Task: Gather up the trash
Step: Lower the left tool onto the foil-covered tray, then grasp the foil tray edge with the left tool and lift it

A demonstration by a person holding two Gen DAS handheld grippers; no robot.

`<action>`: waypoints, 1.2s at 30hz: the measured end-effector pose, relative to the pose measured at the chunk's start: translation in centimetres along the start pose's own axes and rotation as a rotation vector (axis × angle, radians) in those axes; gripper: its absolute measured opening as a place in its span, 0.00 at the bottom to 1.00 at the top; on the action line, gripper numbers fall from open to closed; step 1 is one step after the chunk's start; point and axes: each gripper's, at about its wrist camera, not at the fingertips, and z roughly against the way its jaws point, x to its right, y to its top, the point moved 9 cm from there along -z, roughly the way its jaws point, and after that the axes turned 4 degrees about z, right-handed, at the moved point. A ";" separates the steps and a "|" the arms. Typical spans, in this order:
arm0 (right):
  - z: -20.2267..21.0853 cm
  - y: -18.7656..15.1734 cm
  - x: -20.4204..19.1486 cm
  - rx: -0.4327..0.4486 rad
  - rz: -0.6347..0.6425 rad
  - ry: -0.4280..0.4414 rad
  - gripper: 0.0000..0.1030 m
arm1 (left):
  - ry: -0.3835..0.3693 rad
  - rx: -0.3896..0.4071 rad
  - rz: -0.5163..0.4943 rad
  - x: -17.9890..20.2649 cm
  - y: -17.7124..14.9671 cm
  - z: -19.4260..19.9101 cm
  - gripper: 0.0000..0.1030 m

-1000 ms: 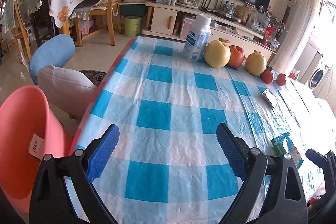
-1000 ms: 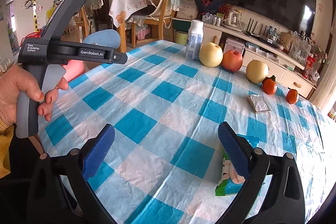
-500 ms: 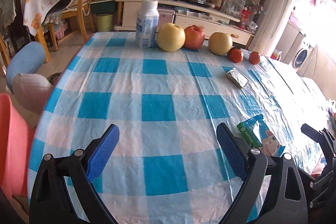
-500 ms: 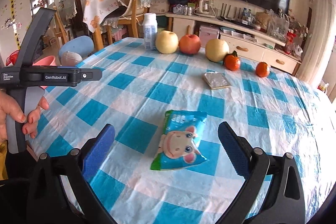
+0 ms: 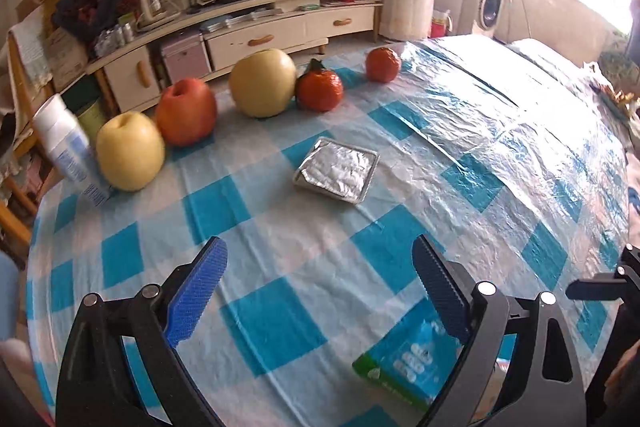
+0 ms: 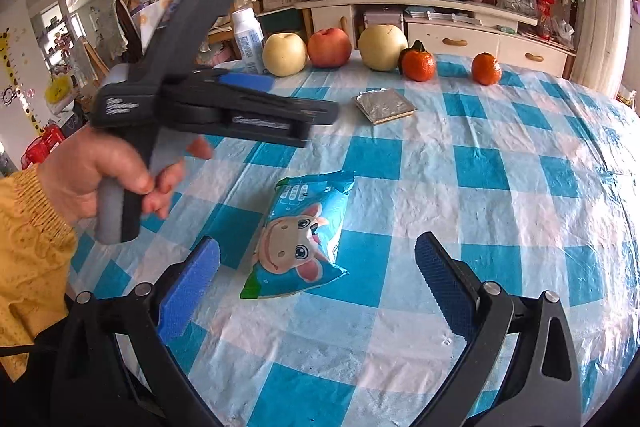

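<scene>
A blue snack wrapper with a cartoon cow (image 6: 298, 237) lies flat on the blue-and-white checked tablecloth (image 6: 500, 187), just ahead of my open, empty right gripper (image 6: 316, 283). It also shows in the left wrist view (image 5: 408, 363), low and partly behind the right finger. A flattened silver foil packet (image 5: 336, 171) lies mid-table ahead of my open, empty left gripper (image 5: 320, 283); it also shows in the right wrist view (image 6: 384, 105). The left gripper's body, held in a hand, crosses the right wrist view (image 6: 224, 107).
Along the far table edge stand a white bottle (image 5: 68, 151), two yellow pears (image 5: 130, 151) (image 5: 262, 87), a red apple (image 5: 186, 111) and two tangerines (image 5: 320, 91) (image 5: 382, 65). A TV cabinet (image 5: 256, 35) stands behind the table.
Both grippers have swung right across the table. The foil packet now lies ahead of the left gripper, and the wrapper sits closer between the right gripper's fingers. Both stay open.
</scene>
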 end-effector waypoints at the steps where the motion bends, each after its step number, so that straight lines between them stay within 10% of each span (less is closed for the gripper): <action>1: 0.0 0.1 -0.2 0.000 0.004 0.010 0.96 | -0.003 -0.010 -0.027 0.5 0.6 -1.0 0.90; 15: -1.2 0.0 -1.5 -0.039 0.031 0.099 0.96 | -0.025 -0.142 -0.140 2.1 3.8 -9.2 0.88; 32: -2.7 -0.5 -1.8 -0.067 0.063 0.098 0.95 | -0.085 -0.092 -0.038 2.8 3.7 -9.1 0.51; 36: -3.0 -0.6 -1.8 -0.062 0.075 0.092 0.92 | -0.060 -0.090 0.017 1.8 3.1 -8.1 0.27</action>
